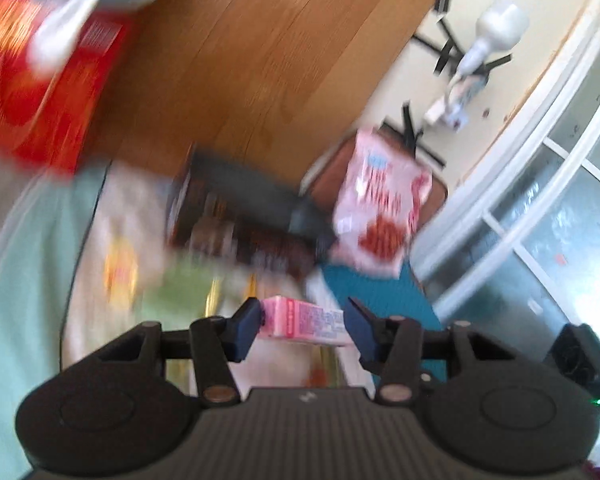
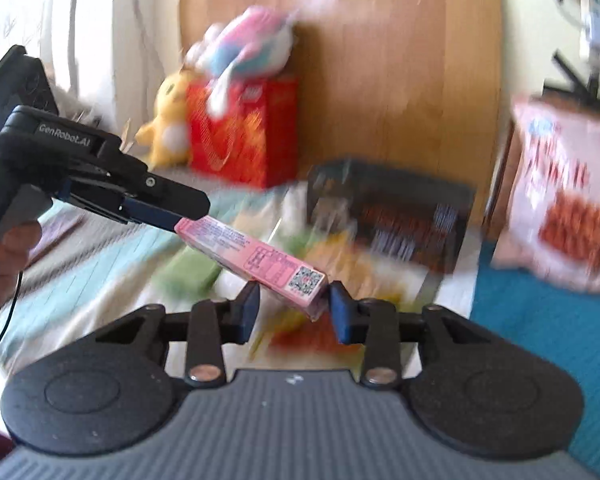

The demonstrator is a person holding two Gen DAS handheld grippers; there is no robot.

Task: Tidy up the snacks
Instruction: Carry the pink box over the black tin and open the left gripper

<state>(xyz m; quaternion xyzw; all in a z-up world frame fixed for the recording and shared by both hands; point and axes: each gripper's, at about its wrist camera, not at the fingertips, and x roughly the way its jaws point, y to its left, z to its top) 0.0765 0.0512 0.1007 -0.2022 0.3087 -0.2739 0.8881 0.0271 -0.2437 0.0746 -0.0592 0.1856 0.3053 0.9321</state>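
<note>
A long pink snack box [image 2: 256,258] is held in the air between both grippers. My left gripper [image 1: 302,326] is shut on one end of the pink box [image 1: 304,322]; it also shows in the right wrist view [image 2: 168,216], gripping that end. My right gripper [image 2: 294,308] has its fingers on either side of the box's other end, touching it. A dark snack box [image 2: 392,216], a pink and white snack bag [image 2: 568,204], a red box [image 2: 244,136] and a green packet [image 2: 192,270] lie around on the bed below, all blurred.
A wooden headboard [image 2: 380,60] stands behind. A plush toy [image 2: 244,48] lies on the red box, a yellow plush [image 2: 168,120] beside it. A teal surface [image 2: 540,340] is at the right. Glass doors [image 1: 540,220] and a white floor object [image 1: 484,52] lie beyond.
</note>
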